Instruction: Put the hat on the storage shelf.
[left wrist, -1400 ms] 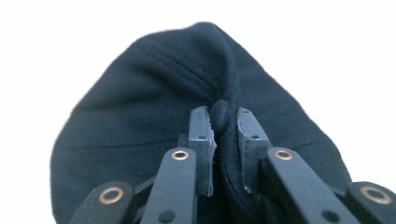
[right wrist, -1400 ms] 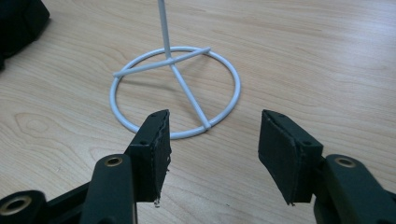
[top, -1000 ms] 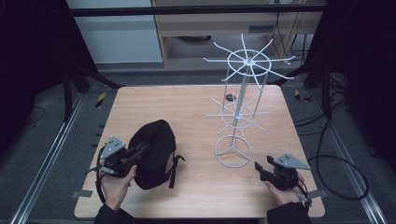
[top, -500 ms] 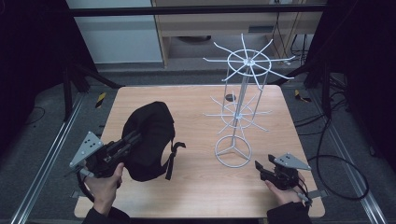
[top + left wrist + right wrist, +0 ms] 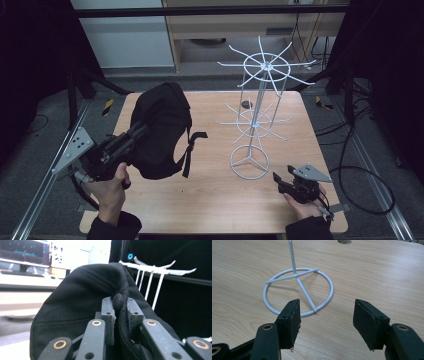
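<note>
A black backpack [image 5: 160,127] hangs lifted over the left part of the wooden table [image 5: 210,200], its straps [image 5: 192,147] dangling. My left gripper [image 5: 139,131] is shut on a fold of its fabric; in the left gripper view the jaws pinch a bunched ridge of the backpack [image 5: 82,297] at the left gripper [image 5: 120,308]. A white wire display stand [image 5: 257,112] with spoke arms stands right of centre. My right gripper [image 5: 281,181] rests low near the table's front right, open, with the stand's ring base [image 5: 298,291] just ahead of the right gripper [image 5: 325,315].
A small dark round object [image 5: 246,104] lies on the table behind the stand. Metal rails [image 5: 42,185] run along both sides of the table. A cable [image 5: 350,170] loops on the floor at the right. Shelving stands at the back.
My left gripper has lifted the backpack up and leftward off the table; the bag now hangs higher and farther back. The right gripper has stayed put.
</note>
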Demonstrator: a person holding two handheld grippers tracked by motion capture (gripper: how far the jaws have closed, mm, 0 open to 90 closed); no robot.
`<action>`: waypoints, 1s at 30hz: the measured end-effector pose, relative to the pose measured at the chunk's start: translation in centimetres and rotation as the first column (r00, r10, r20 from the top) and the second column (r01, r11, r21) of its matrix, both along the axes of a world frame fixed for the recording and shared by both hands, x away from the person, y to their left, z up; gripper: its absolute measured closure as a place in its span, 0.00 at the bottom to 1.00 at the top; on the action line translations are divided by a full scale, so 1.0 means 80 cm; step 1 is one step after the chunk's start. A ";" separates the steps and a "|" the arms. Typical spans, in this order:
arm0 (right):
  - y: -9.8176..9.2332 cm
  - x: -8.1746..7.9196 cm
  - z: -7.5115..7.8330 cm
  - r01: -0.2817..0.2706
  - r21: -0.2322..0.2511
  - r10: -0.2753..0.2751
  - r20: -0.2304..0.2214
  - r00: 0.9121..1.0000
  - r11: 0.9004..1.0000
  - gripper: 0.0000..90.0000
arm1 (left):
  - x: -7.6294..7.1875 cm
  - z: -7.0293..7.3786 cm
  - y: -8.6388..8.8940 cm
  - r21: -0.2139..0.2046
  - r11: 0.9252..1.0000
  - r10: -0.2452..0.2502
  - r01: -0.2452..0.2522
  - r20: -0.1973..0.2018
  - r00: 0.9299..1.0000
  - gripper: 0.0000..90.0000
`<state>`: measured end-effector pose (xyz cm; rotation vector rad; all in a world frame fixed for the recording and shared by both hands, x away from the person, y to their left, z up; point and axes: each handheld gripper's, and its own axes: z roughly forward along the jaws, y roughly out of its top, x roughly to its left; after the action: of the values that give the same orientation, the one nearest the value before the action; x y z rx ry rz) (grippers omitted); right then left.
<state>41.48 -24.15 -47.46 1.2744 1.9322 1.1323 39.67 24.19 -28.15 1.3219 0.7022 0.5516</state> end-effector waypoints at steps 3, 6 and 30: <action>0.000 0.000 0.000 -0.002 -0.002 0.002 0.001 1.000 1.000 0.43 | -0.001 0.011 -0.010 -0.016 1.000 -0.025 0.025 0.022 0.999 0.88; 0.000 0.000 0.000 -0.002 -0.003 0.002 0.001 1.000 1.000 0.43 | -0.003 0.024 -0.024 -0.019 0.999 -0.048 0.049 0.048 0.998 0.88; 0.000 0.001 -0.001 -0.004 -0.006 0.004 0.000 1.000 1.000 0.42 | -0.005 0.086 -0.110 0.003 0.988 -0.153 0.154 0.126 0.980 0.88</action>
<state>41.55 -24.17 -47.53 1.2673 1.9375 1.1274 39.24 15.37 -21.28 1.3109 0.4933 0.5021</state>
